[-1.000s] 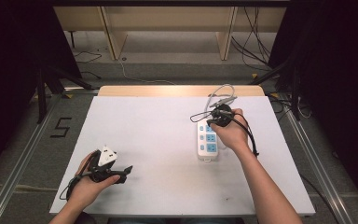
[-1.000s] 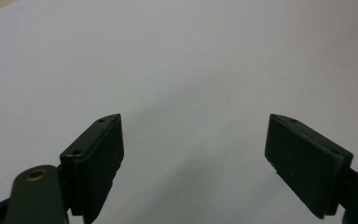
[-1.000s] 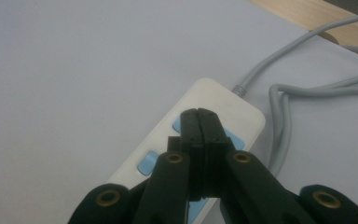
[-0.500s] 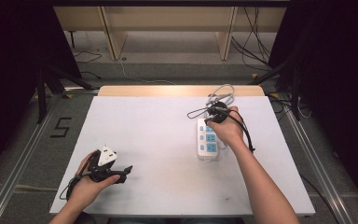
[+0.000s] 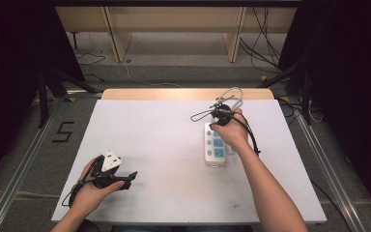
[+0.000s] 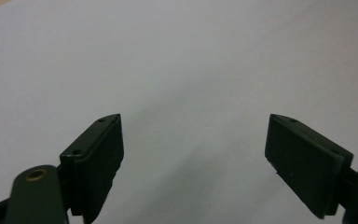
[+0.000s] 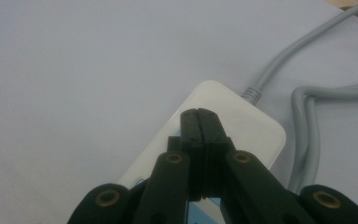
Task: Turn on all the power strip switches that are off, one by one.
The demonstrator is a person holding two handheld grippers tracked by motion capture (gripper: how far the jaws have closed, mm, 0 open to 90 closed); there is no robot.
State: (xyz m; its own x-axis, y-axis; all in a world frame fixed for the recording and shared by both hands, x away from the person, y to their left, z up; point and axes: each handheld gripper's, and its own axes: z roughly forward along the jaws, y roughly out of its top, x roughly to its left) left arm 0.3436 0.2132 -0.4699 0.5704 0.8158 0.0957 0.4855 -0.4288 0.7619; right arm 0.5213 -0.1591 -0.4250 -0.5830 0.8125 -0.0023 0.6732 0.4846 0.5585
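- On the right half of the bench [image 5: 164, 145], a white power strip [image 5: 214, 145] with blue sockets lies lengthwise, its grey cord [image 5: 233, 94] looping off the far end toward the bench's far edge.
- The right gripper [image 5: 221, 116] sits over the strip's far end; in the right gripper view its fingers [image 7: 198, 122] are pressed flat together with nothing between them, the tips just over the strip's white casing [image 7: 242, 123] near where the cord [image 7: 303, 135] enters.
- The step in hand looks like pressing or nudging the strip's cord end with closed tips (perhaps a switch there, though none can be made out).
- Next it would call for a steady downward touch, or for spreading the fingers if the strip is to be gripped.
- The left gripper [image 5: 130, 178] rests at the near left, well apart from the strip, its fingers [image 6: 98, 158] spread wide over bare bench.
- The bench top is plain white, with a wooden strip along its far edge.
- Beyond it are a grey floor, loose cables, pale shelving and dark curtains; a "5" [image 5: 64, 131] is marked on the floor at left.
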